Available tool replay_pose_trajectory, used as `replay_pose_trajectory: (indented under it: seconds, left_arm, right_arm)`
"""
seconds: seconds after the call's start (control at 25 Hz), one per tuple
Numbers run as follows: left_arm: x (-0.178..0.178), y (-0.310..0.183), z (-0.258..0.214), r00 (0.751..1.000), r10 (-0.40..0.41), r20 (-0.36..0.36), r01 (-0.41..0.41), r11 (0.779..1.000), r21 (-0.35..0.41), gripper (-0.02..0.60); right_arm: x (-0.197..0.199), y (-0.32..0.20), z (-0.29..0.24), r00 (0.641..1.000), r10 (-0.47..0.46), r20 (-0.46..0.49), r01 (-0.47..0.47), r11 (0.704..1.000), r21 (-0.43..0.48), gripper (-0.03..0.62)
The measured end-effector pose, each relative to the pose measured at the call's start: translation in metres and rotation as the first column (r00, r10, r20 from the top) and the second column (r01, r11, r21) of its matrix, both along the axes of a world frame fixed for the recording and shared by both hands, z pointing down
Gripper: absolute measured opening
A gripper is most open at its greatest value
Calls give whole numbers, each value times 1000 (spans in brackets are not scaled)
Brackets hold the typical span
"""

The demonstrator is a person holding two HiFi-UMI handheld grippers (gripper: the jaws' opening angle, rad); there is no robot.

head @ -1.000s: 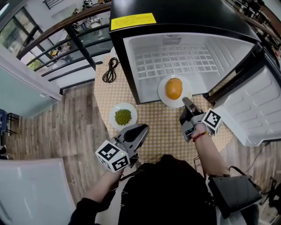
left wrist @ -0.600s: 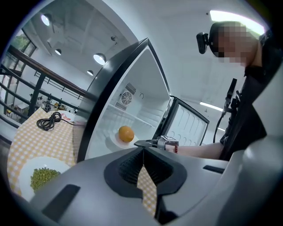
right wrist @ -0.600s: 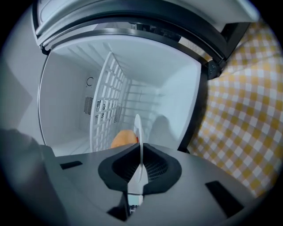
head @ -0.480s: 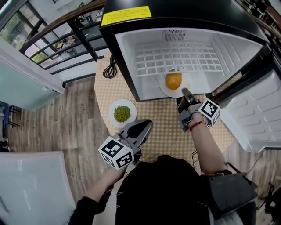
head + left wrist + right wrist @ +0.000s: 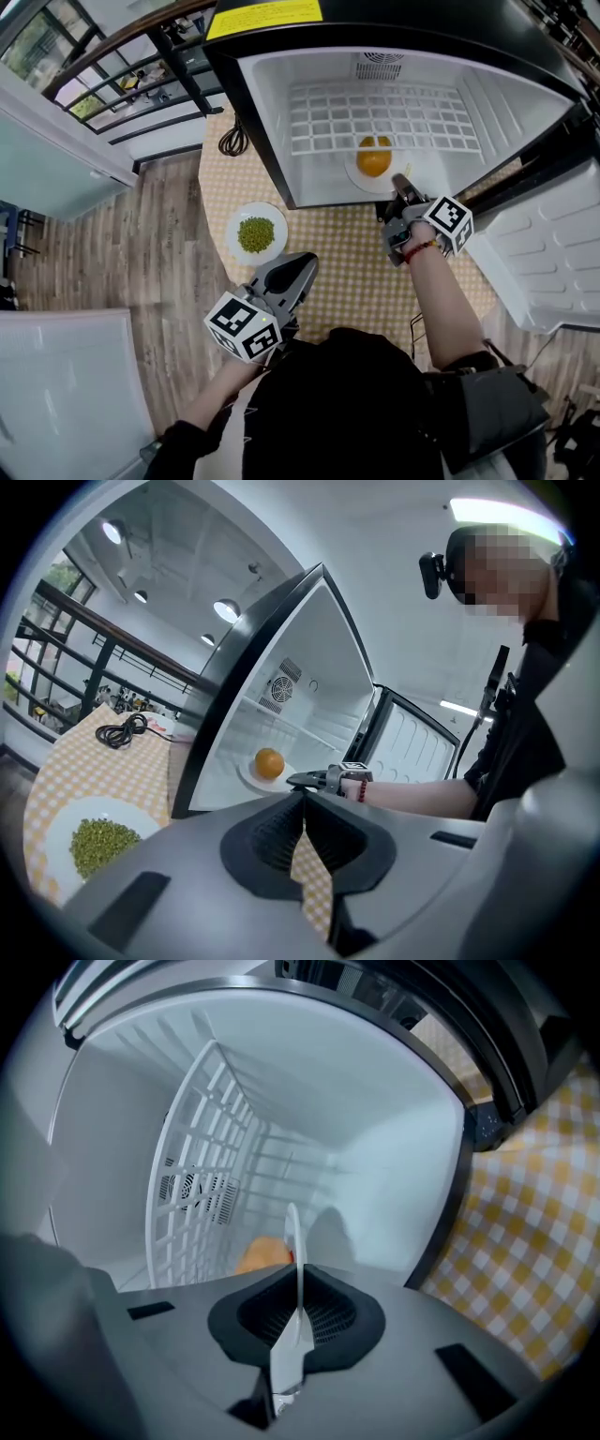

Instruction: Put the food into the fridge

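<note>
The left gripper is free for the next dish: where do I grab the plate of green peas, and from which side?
Take the bare rim of the plate at the edge nearest the left gripper, coming in low and nearly level, one jaw above, one below. It lies flat and shallow with the peas heaped in the middle, so only the rim gives a pinch.

Two plates point(image 5: 255, 210), one orange point(image 5: 374, 161)
</note>
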State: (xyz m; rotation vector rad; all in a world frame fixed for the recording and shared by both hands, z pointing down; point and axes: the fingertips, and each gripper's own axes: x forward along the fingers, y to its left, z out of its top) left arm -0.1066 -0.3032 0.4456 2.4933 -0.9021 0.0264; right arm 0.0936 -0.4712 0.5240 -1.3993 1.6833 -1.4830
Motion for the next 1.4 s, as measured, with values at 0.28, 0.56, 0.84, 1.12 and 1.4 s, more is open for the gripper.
replay_pose_trajectory:
  seconds: [0.28,0.56,0.84,1.12,1.4]
  left_arm:
    - [-3,3,5,999,-30,-12,29,999,-29,18]
    - [-5,4,5,999,-37,-7,37,999,-34,19]
    - [-4,5,7,999,-42,-11,42,998,-43,18]
    - [-5,8,10,998,-53,-15,52,997,-51,18]
    - [-5,9,12,998,-65,-15,64,996,-60,18]
  right_arm:
    - [-2,-10,6,994,-67,-90,62,997,-53,23]
    - [-3,-20,7,983,-107,-149,98,993,-66,23]
    - [-4,-23,8,928,-180,-327,160,983,-88,46]
    - [-4,-27,12,886,-222,-406,195,975,-109,61]
    - [-6,-32,12,839,-262,-477,225,965,-134,71]
